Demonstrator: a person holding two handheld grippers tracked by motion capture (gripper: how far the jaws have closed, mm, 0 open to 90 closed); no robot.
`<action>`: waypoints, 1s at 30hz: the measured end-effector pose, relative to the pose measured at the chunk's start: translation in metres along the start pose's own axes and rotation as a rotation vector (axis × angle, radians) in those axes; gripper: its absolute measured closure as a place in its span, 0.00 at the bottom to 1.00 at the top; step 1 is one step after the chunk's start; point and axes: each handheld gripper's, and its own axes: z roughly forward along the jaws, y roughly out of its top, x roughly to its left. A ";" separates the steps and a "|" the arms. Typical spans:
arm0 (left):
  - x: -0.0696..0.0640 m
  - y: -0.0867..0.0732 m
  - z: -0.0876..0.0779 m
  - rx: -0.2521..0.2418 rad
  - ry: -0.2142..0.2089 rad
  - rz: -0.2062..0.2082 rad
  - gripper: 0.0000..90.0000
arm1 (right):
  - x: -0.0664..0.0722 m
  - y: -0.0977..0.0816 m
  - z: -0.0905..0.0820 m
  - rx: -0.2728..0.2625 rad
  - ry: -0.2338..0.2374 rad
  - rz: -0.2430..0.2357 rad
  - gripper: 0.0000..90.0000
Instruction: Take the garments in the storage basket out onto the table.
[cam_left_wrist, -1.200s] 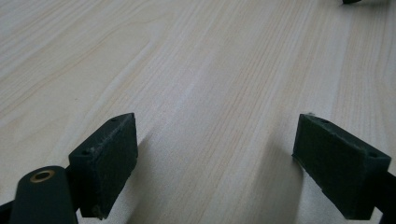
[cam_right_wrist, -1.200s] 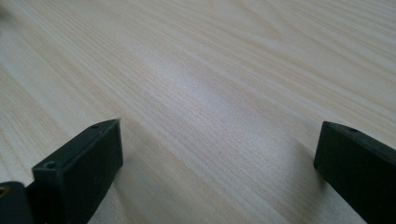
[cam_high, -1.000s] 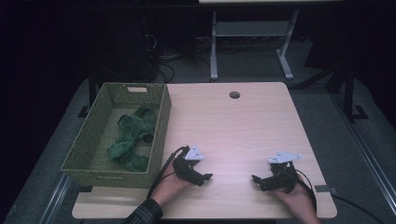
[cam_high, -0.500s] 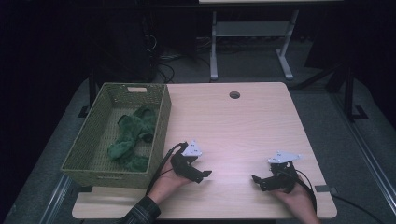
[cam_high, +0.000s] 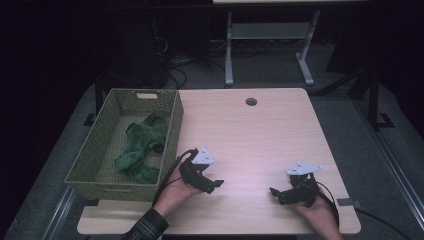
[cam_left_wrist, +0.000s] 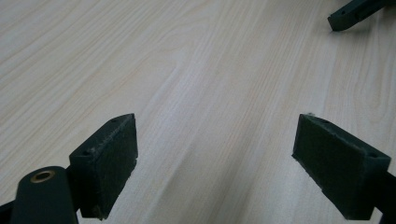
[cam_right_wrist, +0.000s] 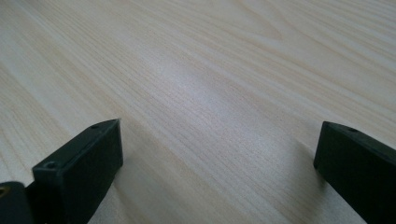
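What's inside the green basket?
A crumpled dark green cloth lies in the green woven basket. Anything beneath the cloth is covered.

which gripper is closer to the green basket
Left. The left gripper hovers over the table just beside the green basket, near its front right corner. The right gripper is farther off, toward the table's right front edge.
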 end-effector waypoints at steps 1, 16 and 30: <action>0.000 0.002 -0.001 0.015 0.000 0.019 0.15 | 0.000 0.000 0.000 0.000 0.000 0.000 0.01; 0.000 0.013 -0.011 0.030 -0.008 0.016 0.15 | 0.000 0.000 0.000 -0.003 0.001 -0.007 0.01; 0.000 0.027 -0.024 0.015 -0.017 0.016 0.15 | 0.000 0.000 0.000 -0.002 0.000 -0.007 0.01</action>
